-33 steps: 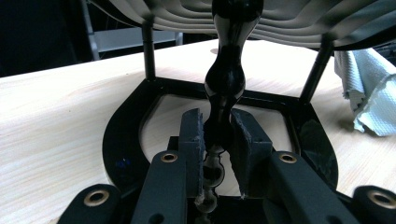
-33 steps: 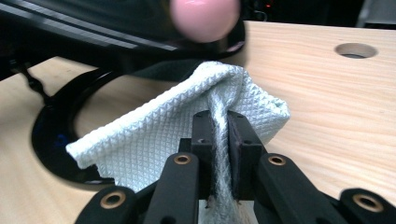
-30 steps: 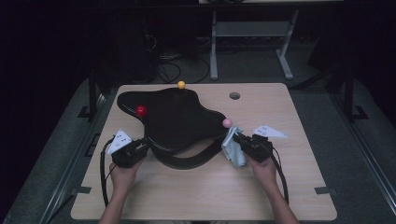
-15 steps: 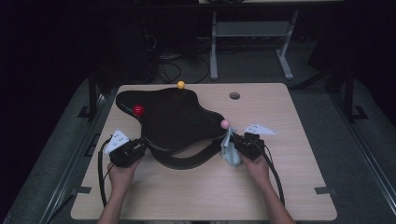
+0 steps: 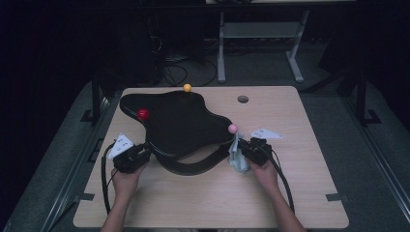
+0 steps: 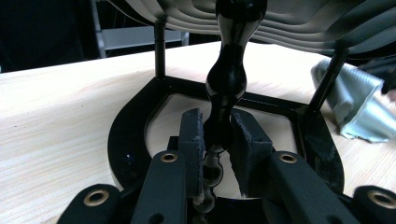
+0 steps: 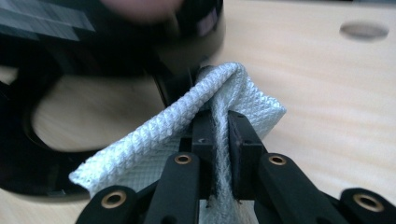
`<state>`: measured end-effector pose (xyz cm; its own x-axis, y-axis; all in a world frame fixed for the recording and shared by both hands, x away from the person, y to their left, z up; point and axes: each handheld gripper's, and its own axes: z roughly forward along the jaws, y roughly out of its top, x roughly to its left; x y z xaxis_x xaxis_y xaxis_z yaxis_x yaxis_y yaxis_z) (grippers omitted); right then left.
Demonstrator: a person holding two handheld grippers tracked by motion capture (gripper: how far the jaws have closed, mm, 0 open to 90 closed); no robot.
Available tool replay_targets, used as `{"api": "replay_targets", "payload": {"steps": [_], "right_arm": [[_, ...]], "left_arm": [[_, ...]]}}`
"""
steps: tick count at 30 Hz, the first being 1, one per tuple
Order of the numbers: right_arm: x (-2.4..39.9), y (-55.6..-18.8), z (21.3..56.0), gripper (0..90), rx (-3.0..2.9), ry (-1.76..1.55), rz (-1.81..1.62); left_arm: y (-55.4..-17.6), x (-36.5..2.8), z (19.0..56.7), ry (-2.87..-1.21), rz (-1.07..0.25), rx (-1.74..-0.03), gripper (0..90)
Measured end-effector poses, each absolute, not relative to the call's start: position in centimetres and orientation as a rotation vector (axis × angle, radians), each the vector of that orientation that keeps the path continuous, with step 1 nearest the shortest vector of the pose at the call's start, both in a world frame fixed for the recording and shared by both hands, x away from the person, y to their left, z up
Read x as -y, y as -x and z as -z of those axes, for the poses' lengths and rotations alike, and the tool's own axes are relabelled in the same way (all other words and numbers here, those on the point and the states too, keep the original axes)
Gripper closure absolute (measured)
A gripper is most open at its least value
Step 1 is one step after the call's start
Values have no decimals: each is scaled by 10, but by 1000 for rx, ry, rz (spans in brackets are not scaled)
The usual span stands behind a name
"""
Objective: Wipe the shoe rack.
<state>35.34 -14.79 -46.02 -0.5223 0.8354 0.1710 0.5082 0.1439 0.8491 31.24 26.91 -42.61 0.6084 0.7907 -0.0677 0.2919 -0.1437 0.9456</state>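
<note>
A black stand [image 5: 181, 123] with a wavy top sits on the tabletop [image 5: 309, 145], left of centre, with a red ball [image 5: 143, 114], a yellow ball [image 5: 187, 88] and a pink ball [image 5: 233, 128] on its pegs. The left gripper [image 5: 145, 152] is at the stand's near left corner, its jaws clamped on a glossy turned post [image 6: 229, 79] that rises to the top. The right gripper [image 5: 241, 147] is at the near right corner, its jaws pinched tight on a pale cloth [image 7: 187, 135]. The cloth is pressed against a thin leg [image 7: 170, 88] of the stand, just below the pink ball.
</note>
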Motion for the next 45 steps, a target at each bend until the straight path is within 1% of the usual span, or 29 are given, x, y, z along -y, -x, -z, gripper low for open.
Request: {"api": "replay_targets", "payload": {"steps": [3,9,15,21,27,34,40,45], "right_arm": [[148,-355,468,822,-2110,-1323,-1312],[148,-353,455,822,-2074,-1277,-1334],[148,-354,470,821,-2124,-1325,-1299],[149,-349,455,822,-2073,-1274,-1352],[148,-344,467,821,-2123,-1298,-1323],[144,-330,452,820,-2116,-1212,-1371],[140,-333,465,821,-2147,-1242,-1352],[130,-330,452,822,-2143,-1175,-1414]], "left_arm": [[-312,-269,426,-1714,-555,-896,749],[-313,-269,426,-1713,-553,-895,749],[-312,-269,426,-1713,-553,-896,749],[-313,-269,426,-1712,-551,-895,749],[-313,-269,426,-1713,-552,-896,749],[-313,-269,426,-1714,-555,-895,749],[-313,-269,426,-1715,-554,-894,749],[-313,-269,426,-1715,-552,-891,750]]}}
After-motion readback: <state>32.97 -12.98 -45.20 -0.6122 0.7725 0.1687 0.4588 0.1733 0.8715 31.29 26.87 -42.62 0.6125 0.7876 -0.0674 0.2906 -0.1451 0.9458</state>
